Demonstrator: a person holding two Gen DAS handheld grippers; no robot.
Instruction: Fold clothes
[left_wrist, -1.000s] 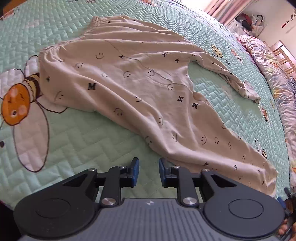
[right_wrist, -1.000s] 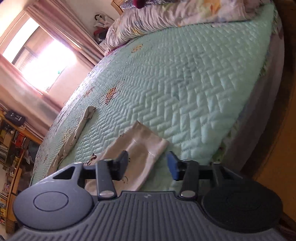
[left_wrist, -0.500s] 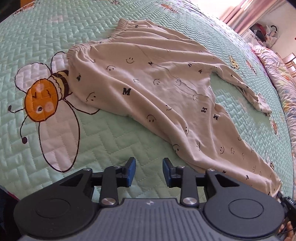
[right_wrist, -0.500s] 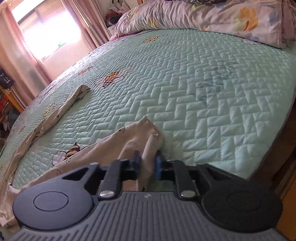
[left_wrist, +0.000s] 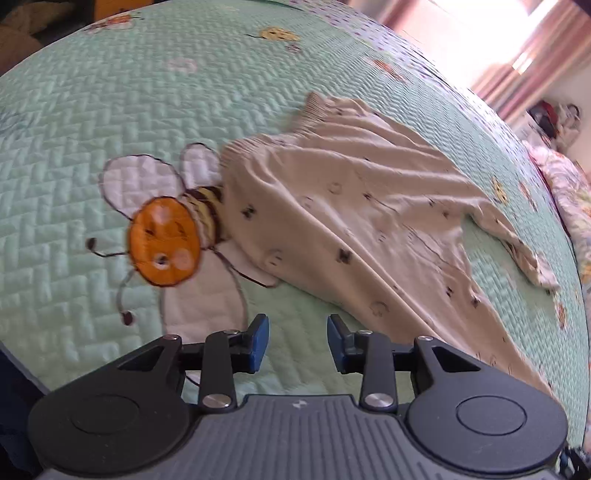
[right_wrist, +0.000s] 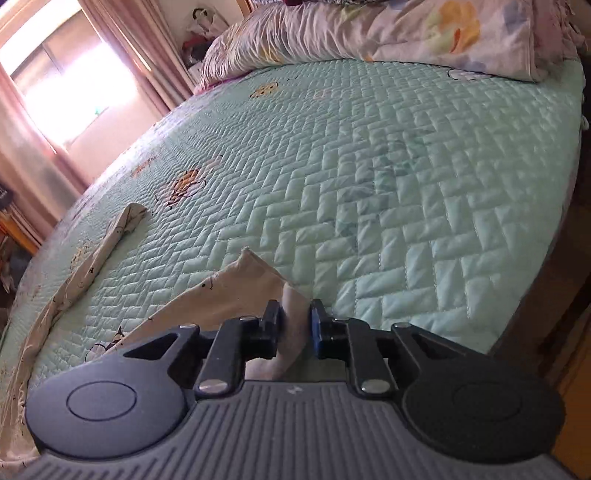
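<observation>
A: Where are the trousers (left_wrist: 354, 221) found?

B: The cream printed trousers are seen spread on the green quilted bedspread (left_wrist: 110, 92) of the bed, waistband against an embroidered bee (left_wrist: 166, 240), one leg trailing away toward the curtained window (right_wrist: 66, 81).

A: How is the left gripper (left_wrist: 297, 341) noted?

B: It is held above bare bedspread just beside the garment; its jaws have just been opening, a narrow gap is shown, nothing lies between them.

A: And the right gripper (right_wrist: 295, 325)?

B: A leg cuff (right_wrist: 258, 280) is pinched between its pads and lifted off the bedspread, though the jaws have just been easing apart. A floral duvet (right_wrist: 369, 33) is observed at the far end.
</observation>
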